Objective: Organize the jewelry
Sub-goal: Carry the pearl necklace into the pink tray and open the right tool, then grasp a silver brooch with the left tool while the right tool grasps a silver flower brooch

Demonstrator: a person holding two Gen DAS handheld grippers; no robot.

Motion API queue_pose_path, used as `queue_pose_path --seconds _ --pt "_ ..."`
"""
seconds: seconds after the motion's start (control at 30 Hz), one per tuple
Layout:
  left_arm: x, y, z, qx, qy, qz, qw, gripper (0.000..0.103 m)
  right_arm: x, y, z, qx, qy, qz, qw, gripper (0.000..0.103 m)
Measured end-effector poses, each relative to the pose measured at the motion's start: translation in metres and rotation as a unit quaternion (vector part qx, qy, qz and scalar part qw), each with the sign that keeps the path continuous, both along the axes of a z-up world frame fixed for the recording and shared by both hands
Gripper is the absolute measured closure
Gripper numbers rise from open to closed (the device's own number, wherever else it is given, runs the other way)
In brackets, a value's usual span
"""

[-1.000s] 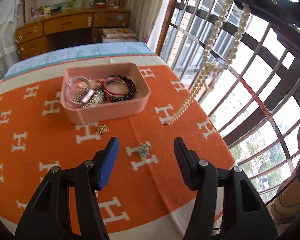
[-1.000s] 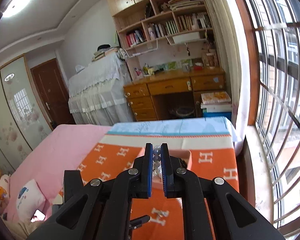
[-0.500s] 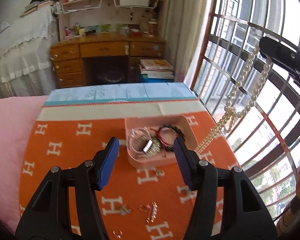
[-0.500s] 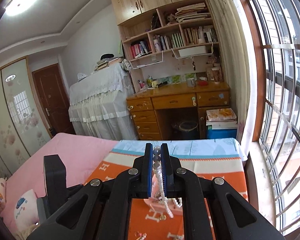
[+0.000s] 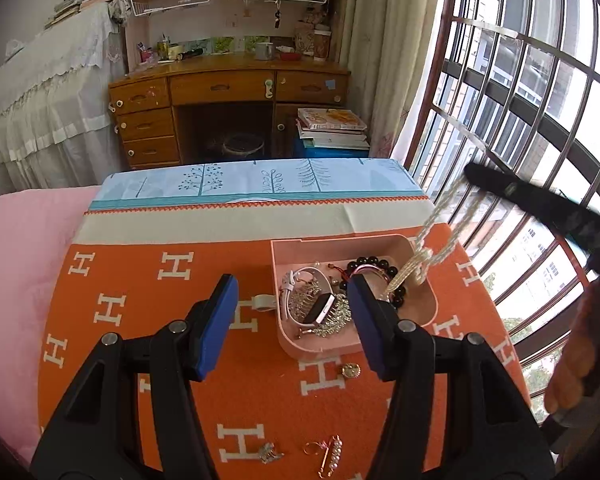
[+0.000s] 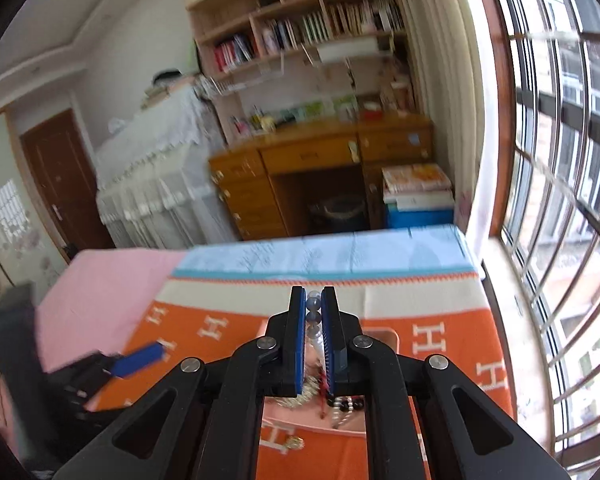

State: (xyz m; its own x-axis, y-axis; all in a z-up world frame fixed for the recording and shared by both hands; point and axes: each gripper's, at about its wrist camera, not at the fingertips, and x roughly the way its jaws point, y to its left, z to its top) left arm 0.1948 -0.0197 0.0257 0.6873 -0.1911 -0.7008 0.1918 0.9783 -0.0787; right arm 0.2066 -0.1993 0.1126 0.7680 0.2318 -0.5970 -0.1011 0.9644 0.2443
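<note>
Right gripper [image 6: 313,320] clamped on pearl necklace [image 5: 428,248], strand hanging blurred into pink tray [image 5: 300,246] on orange surface [image 5: 160,320]; left gripper [image 5: 290,322] wide open, empty.

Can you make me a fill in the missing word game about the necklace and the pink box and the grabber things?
1. The right gripper has its jaws shut on the ______ necklace.
2. The necklace's lower end hangs into the ______ tray.
3. The left gripper has its jaws ______ and holds nothing.
4. The blanket is orange with white letter ______ shapes.

Missing words: pearl; pink; open; H
</note>
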Motion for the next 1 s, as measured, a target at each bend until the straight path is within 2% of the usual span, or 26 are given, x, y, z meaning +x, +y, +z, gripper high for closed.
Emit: queue_pose_path --seconds 0.23,0.4,0.47,0.6,0.8,0.9,1.0 --pt "0.010 0.003 -0.015 -0.003 0.006 -0.002 1.0000 0.049 0.048 -0.019 -0.096 -0.002 0.096 -0.001 0.995 0.094" --pt "0.016 0.007 -0.024 -0.006 0.012 0.000 0.9999 0.049 0.054 -0.033 -0.138 0.007 0.122 -0.006 0.993 0.080" --pt "0.016 0.009 -0.025 -0.008 0.013 0.001 0.9999 0.049 0.053 -0.036 -0.144 0.007 0.123 -0.005 0.992 0.077" --pt "0.016 0.009 -0.026 -0.008 0.013 0.001 0.9999 0.049 0.049 -0.033 -0.152 0.004 0.128 0.001 0.992 0.077" --pt "0.009 0.014 -0.032 -0.005 0.015 -0.002 0.9999 0.049 0.029 -0.030 -0.148 0.000 0.138 0.001 0.990 0.076" --pt "-0.001 0.017 -0.034 0.002 0.010 -0.005 0.9999 0.049 0.013 -0.031 -0.146 0.001 0.139 0.003 0.990 0.070" --pt "-0.013 0.019 -0.034 0.008 0.009 -0.004 0.9999 0.049 -0.005 -0.034 -0.143 0.000 0.138 0.004 0.990 0.068"
